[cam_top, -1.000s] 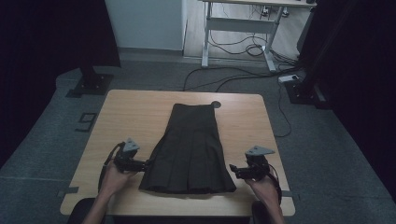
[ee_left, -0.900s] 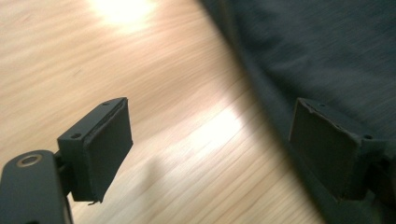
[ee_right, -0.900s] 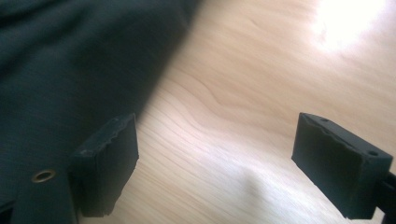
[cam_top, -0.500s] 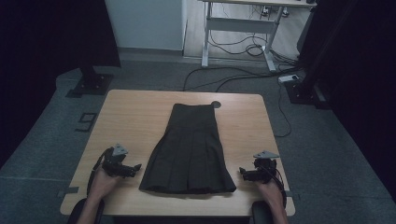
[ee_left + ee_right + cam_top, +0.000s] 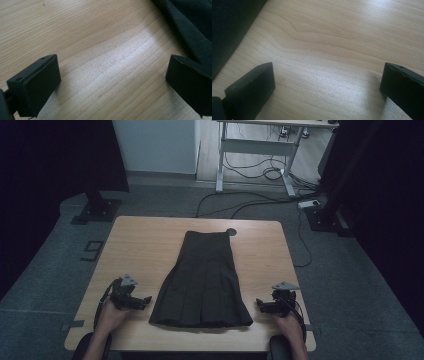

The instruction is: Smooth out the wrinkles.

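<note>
Wooden table point(image 5: 150, 245) carries one dark pleated skirt point(image 5: 202, 280), laid flat. Two grippers flank its hem: left gripper point(image 5: 145, 301) and right gripper point(image 5: 260, 305), both released, jaws wide over bare wood.

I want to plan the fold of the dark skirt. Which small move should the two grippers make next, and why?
Probably move both inward to the hem corners of the skirt. The left gripper and right gripper stand open beside it over bare table, holding nothing, and the skirt lies flat between them.
</note>
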A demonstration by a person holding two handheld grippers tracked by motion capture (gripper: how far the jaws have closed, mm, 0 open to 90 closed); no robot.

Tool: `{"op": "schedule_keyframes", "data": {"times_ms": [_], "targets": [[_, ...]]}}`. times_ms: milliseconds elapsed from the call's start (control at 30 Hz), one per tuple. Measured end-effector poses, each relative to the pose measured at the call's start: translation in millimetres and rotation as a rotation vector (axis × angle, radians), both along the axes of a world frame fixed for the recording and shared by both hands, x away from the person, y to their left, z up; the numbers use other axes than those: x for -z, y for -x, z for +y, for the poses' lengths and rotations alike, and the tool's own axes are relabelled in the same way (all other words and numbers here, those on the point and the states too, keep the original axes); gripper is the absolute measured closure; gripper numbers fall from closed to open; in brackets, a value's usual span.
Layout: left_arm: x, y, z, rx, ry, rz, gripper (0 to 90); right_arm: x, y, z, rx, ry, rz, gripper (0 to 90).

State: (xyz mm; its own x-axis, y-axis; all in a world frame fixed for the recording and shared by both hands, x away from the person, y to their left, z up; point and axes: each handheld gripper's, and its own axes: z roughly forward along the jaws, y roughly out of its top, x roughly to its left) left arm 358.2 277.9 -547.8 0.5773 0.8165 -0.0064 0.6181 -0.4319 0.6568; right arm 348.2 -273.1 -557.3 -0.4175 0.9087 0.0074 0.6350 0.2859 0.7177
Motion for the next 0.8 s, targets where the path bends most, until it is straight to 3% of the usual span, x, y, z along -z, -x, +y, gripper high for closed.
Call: {"op": "schedule_keyframes", "data": {"times_ms": [67, 133, 233, 333, 367, 467, 533, 800], "targets": [[-0.1, 0.0, -0.8, -0.008, 0.000, 0.001, 0.0, -0.4, -0.4, -0.3, 0.001, 0.000, 0.004, 0.0], [-3.6, -3.3, -3.9, -0.011, -0.023, 0.030, 0.0, -2.2, -1.4, 0.3, 0.007, -0.007, 0.015, 0.0], [-10.3, -7.3, -9.9, 0.008, -0.038, 0.017, 0.0, -9.1, -3.2, 2.0, -0.002, -0.024, 0.005, 0.0], [-17.7, -10.5, -14.7, 0.016, -0.015, 0.002, 0.0, -16.0, -5.0, 4.6, -0.014, -0.040, -0.009, 0.0], [-26.2, -14.6, -19.5, 0.031, 0.020, -0.010, 0.0, -22.3, -8.2, 8.5, -0.034, -0.052, -0.011, 0.0], [-34.7, -19.7, -25.3, 0.050, 0.024, -0.025, 0.0, -28.4, -12.6, 13.3, -0.050, -0.050, -0.008, 0.0], [-46.8, -30.6, -35.6, 0.058, 0.020, -0.057, 0.2, -36.7, -21.4, 21.4, -0.071, -0.063, -0.003, 0.0], [-66.5, -65.6, -62.6, 0.083, 0.072, -0.080, 14.3, -54.6, -49.4, 51.1, -0.137, -0.076, -0.003, 0.4]]}}
